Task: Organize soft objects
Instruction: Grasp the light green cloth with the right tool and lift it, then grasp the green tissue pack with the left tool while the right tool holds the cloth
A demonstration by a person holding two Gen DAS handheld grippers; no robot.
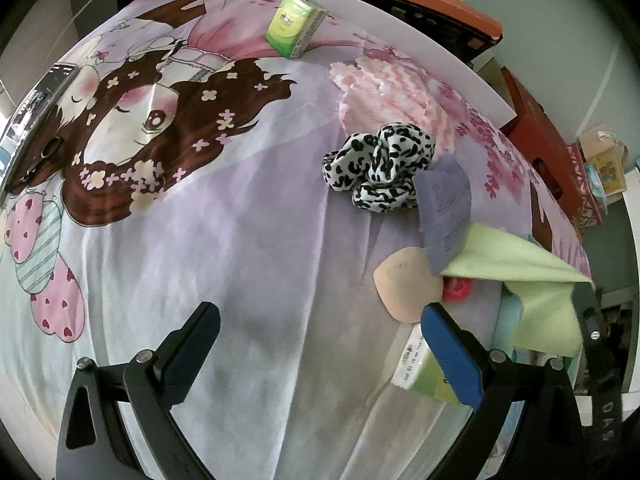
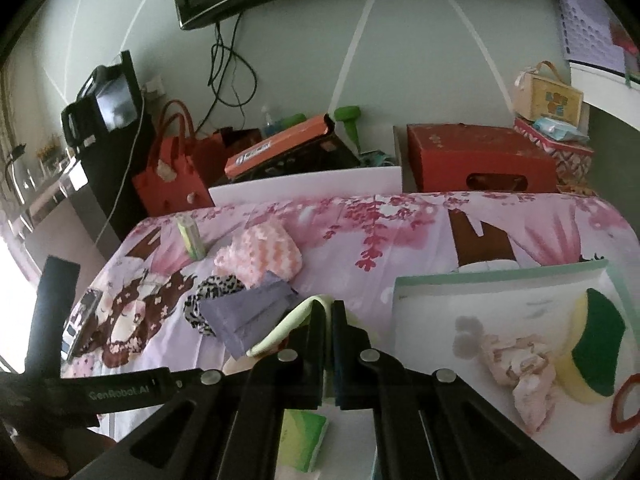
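On the bed's printed sheet (image 1: 248, 240), the left gripper (image 1: 316, 328) hovers with its fingers apart and nothing between them. Ahead and to their right lie one black-and-white leopard-print fabric scrunchie (image 1: 380, 168), one grey-purple cloth (image 1: 444, 208) and one round beige puff (image 1: 404, 288). The right gripper (image 2: 329, 312) has its fingers clamped together on one pale green soft cloth (image 2: 280, 334); it looks light and limp, so pinching a folded edge suits it. Right of those fingers, a white tray (image 2: 432, 304) holds one yellow-green sponge (image 2: 592, 344).
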